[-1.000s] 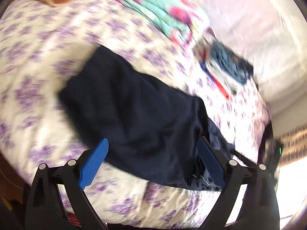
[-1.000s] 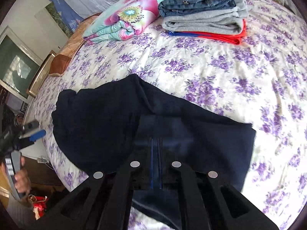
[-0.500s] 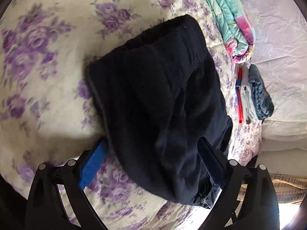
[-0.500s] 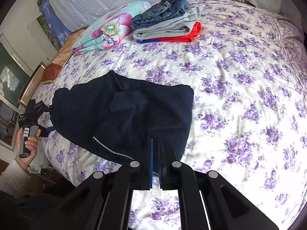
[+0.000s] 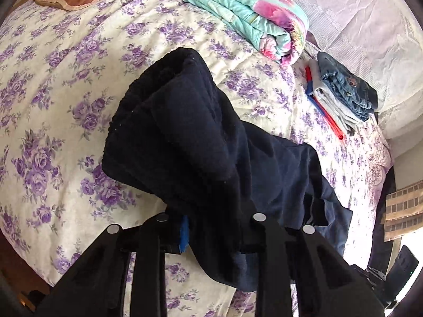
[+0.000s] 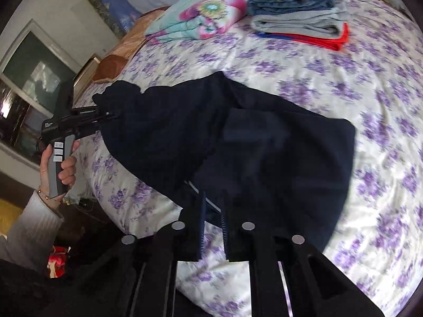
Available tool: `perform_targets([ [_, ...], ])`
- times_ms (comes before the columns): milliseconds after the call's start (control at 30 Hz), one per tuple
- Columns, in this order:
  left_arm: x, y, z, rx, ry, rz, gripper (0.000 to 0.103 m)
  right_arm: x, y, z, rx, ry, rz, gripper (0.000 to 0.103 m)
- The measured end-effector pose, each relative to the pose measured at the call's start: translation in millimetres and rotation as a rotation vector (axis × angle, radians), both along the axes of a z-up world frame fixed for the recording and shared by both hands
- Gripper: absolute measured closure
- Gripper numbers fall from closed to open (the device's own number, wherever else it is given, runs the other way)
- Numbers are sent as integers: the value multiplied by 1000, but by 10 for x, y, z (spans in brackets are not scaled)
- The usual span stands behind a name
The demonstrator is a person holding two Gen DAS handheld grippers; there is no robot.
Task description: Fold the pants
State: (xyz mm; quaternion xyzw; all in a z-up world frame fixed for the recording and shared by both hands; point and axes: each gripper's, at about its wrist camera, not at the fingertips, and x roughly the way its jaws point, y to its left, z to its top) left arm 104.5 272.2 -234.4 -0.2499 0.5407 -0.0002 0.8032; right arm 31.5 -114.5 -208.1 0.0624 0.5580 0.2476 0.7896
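Right now the dark navy pants [image 5: 211, 145] are lying bunched across the near part of the bed [image 5: 53, 105], one end folded over into a thick roll, the other spreading flat toward the right in the right wrist view [image 6: 277, 158]; the left gripper [image 5: 211, 235] has just been closing, and its jaws are now clamping a thick fold of the pants, with the blue pad [image 5: 184, 233] of one finger pressing against the cloth; seen from the right wrist camera, the left gripper [image 6: 105, 117] is biting the far left edge of the garment, while a hand [image 6: 59, 163] in a pale sleeve is gripping its grey handle; small white lettering on that gripper's black body is too small to read; the right gripper [image 6: 212, 227] has just been opening, its jaws standing narrowly apart, with the near hem of the pants lying between them but the pads not pressing on it; farther out, a folded turquoise and pink floral quilt [image 5: 238, 13] is resting on the purple-flowered bedspread; beside it sits a stack of folded clothes [image 6: 298, 10], jeans on top, grey below, red and blue at the bottom; no readable label is showing on any of it
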Motion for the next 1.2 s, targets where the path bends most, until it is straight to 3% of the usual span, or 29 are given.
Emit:
perform_targets([
  [133,-133,69,71,-28,-39,17,80,454,683,-193,48,43,118,82],
  [300,-247,25,190,-17,-82,-6,80,1035,1247,-375,50,42,103,82],
  [467,-205,53,128,-39,-77,16,81,1591,1454,-731,-152,61,3,92],
  [533,-186,60,102,-55,-78,20,81,1786,1425,-977,-140,134,-38,100],
  [600,-170,57,104,-50,-72,19,81,1870,1404,-971,-102,152,-43,101],
  [700,-162,59,153,-54,-70,14,81,1850,1310,-771,-73,157,-14,96],
  [767,-171,38,214,-54,-78,3,81,1722,1183,-580,-75,122,3,95],
  [833,-178,-20,297,-42,-93,-18,81,1555,1060,-513,-65,143,19,95],
  [933,-183,-177,454,-16,-124,-63,81,1289,1014,-650,-23,208,65,95],
  [1067,-140,-446,648,21,-158,-138,81,1178,1150,-970,-13,213,67,98],
  [1100,-121,-522,688,35,-163,-158,81,1180,1151,-969,6,187,58,98],
  [1200,-91,-748,807,67,-181,-220,81,1180,1015,-884,57,221,25,97],
])
